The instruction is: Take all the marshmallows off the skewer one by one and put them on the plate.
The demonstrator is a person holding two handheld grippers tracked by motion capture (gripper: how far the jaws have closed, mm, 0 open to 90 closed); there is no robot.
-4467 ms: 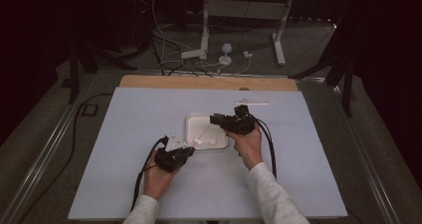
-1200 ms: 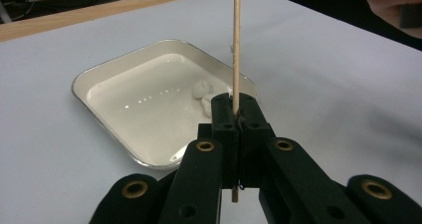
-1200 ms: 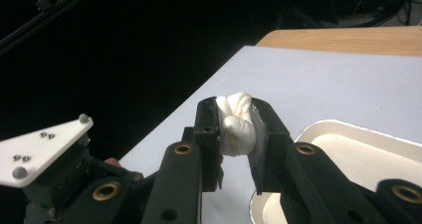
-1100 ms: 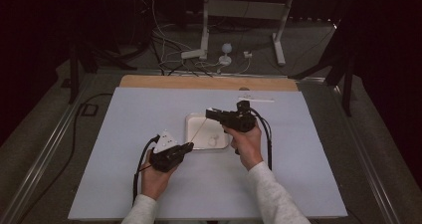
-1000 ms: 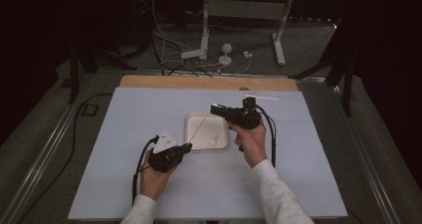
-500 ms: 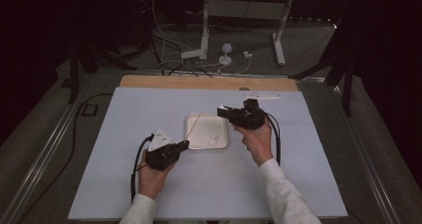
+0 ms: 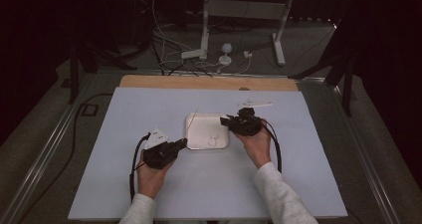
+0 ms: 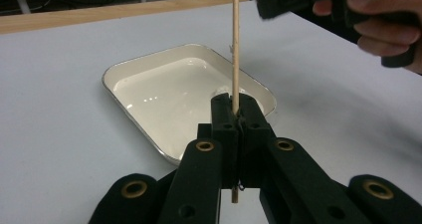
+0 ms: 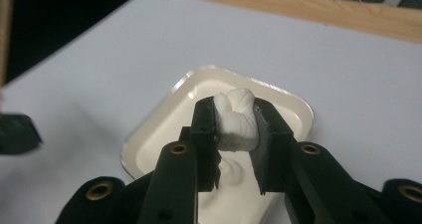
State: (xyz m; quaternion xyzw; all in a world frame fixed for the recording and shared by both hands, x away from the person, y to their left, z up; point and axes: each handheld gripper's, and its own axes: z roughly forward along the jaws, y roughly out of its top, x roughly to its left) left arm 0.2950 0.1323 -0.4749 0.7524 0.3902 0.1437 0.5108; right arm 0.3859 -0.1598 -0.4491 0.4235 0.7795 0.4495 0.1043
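My right claw (image 9: pixel 234 134) has dropped toward the white tray (image 9: pixel 298 109), gripping a white dumpling (image 9: pixel 238 120), jaws just easing apart. Left claw (image 8: pixel 234 115) clamps the wooden skewer (image 8: pixel 235 45) upright; I'd release low, inside the rim.

A lab-like recording room: bare white table (image 7: pixel 149 114), floor cables (image 7: pixel 164 40), metal stand legs (image 7: pixel 278 30).

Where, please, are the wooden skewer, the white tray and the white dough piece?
wooden skewer (image 8: pixel 235 45): left gripper view, on the bare shaft above the tongs.
white tray (image 8: pixel 149 149): left gripper view, on its near rim.
white dough piece (image 9: pixel 238 120): right gripper view, on its middle, between the tongs.
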